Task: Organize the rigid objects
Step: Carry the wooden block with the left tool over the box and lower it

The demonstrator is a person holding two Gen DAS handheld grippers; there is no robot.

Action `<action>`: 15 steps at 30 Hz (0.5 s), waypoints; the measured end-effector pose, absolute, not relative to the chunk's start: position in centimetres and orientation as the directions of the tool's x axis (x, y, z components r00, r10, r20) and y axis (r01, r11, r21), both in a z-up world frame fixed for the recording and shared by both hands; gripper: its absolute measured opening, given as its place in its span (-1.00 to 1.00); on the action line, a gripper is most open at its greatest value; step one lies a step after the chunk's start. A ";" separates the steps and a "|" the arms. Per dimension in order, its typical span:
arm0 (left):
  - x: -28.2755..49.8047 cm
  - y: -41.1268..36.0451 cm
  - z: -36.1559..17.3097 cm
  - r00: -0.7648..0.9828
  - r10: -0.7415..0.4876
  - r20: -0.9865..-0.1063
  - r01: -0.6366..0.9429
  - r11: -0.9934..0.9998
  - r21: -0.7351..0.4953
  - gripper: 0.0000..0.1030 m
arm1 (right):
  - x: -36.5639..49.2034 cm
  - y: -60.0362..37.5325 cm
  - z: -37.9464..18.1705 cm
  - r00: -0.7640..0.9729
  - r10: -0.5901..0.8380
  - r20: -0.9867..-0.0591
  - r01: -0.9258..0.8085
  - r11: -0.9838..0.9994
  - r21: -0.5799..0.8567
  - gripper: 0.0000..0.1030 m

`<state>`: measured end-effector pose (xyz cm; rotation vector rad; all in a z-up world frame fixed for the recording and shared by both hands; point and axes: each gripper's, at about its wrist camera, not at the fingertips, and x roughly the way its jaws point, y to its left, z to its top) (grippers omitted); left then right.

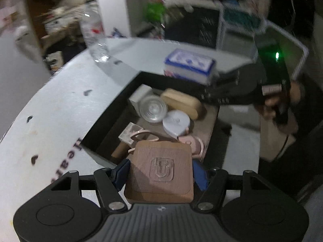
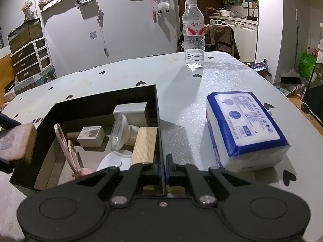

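My left gripper (image 1: 160, 174) is shut on a brown square wooden block (image 1: 157, 153) with a clear embossed hook on its face, one blue pad (image 1: 121, 171) pressing each side. It hangs over the near end of the black box (image 1: 113, 111), which holds pink scissors (image 2: 64, 141), a small carton (image 2: 90, 136), a glass cup (image 1: 153, 107), a pale wooden block (image 2: 144, 145), a white round case (image 1: 175, 123) and a grey box (image 2: 131, 111). My right gripper (image 2: 163, 167) is shut on the black box's (image 2: 101, 102) right wall. The brown block (image 2: 16, 143) shows at the left edge there.
A blue-and-white tissue pack (image 2: 244, 127) lies on the white table (image 2: 181, 100) right of the box. A water bottle (image 2: 193, 34) stands at the far edge. A person's hand (image 1: 282, 102) holds the right gripper. Drawers and room clutter lie beyond the table.
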<state>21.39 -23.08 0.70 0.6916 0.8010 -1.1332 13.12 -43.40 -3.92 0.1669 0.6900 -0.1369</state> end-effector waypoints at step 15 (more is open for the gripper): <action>22.2 -29.3 -3.0 0.159 -0.265 -0.951 0.985 -0.021 0.170 0.27 | 13.2 -43.6 -4.0 0.763 -0.057 -0.644 0.167 0.980 0.112 -0.91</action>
